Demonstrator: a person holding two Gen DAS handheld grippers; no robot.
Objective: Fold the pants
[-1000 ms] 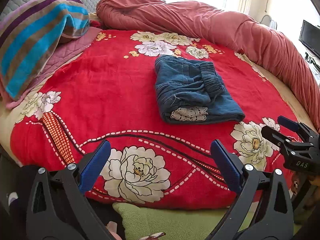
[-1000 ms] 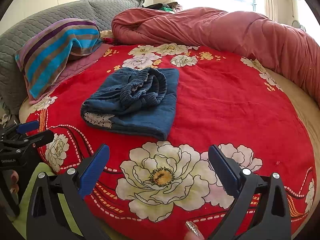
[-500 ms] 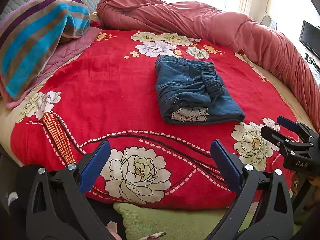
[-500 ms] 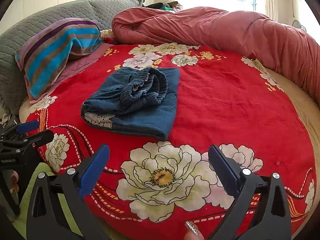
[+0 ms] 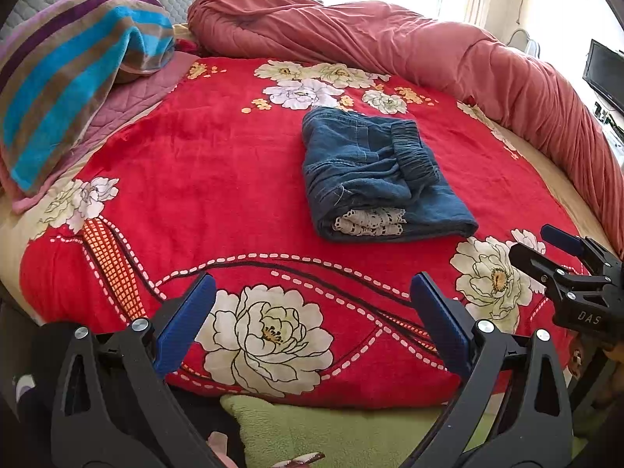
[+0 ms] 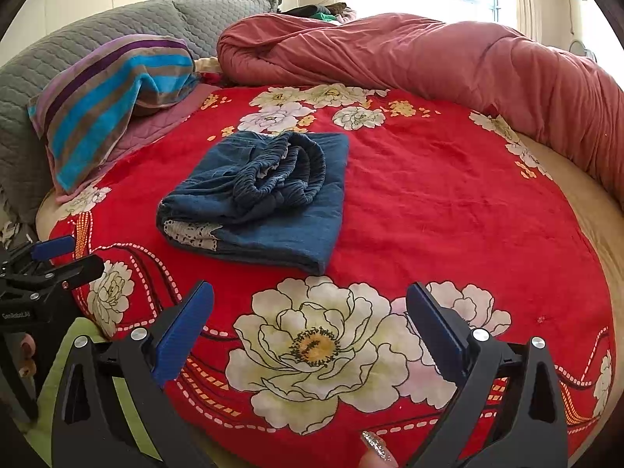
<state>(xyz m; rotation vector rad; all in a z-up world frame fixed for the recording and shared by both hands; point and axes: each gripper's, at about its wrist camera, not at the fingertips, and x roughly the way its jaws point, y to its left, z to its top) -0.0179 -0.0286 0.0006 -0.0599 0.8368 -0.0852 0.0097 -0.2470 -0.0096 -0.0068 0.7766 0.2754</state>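
Note:
Blue denim pants (image 5: 374,179) lie folded into a compact rectangle on the red floral blanket (image 5: 218,179), elastic waistband on top and a white lace hem showing at the near end. They also show in the right wrist view (image 6: 265,199). My left gripper (image 5: 312,312) is open and empty, held back over the blanket's near edge, well short of the pants. My right gripper (image 6: 310,316) is open and empty too, over a large white flower, apart from the pants. Each gripper shows at the other view's edge.
A striped blue, brown and purple towel (image 5: 66,78) lies over a pillow at the left. A rolled pink-red duvet (image 5: 409,46) curves along the back and right. A grey quilted headboard (image 6: 78,46) stands behind. A green cloth (image 5: 331,429) lies below the bed edge.

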